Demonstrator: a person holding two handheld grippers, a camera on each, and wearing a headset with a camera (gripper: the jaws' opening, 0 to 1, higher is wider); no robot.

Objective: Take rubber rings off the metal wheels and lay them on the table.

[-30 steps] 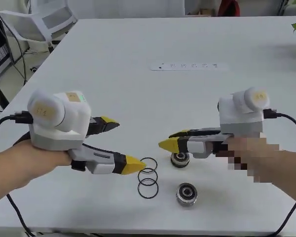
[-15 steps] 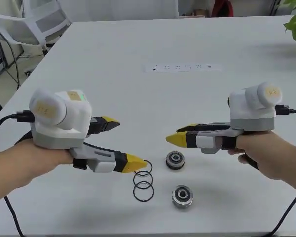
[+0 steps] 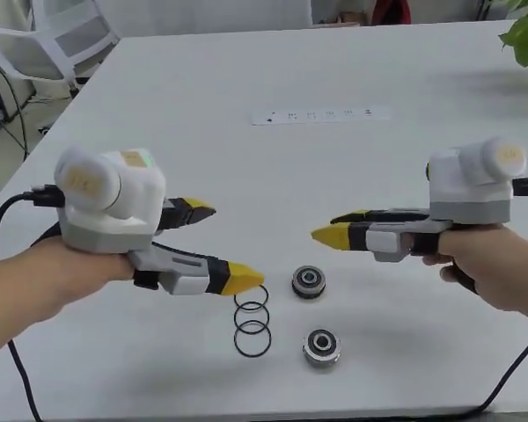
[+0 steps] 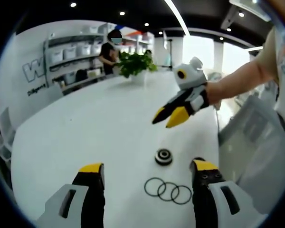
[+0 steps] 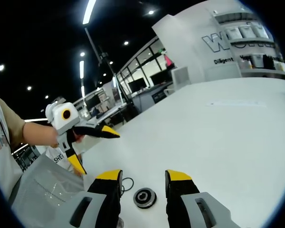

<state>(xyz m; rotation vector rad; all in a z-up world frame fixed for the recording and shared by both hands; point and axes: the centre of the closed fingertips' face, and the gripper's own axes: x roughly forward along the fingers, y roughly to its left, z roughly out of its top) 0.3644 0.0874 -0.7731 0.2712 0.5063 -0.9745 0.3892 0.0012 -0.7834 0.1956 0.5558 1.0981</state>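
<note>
Held left gripper [image 3: 224, 243] spread wide, empty, just beside three rings [image 3: 253, 323] in a row on the table [image 3: 246, 132]. Hung right gripper [image 3: 334, 227] slightly parted near the farther wheel [image 3: 309, 281]. Called for pinning that wheel steady, then hooking any ring left on its rim.

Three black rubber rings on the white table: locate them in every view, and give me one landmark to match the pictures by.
Head view: the three black rubber rings lie in a chain, low centre.
Left gripper view: low, between that gripper's jaws.
Right gripper view: one thin loop peeks out beside the jaw on the picture's left.
Shared landmark: the round metal wheel beside the rings.
</note>
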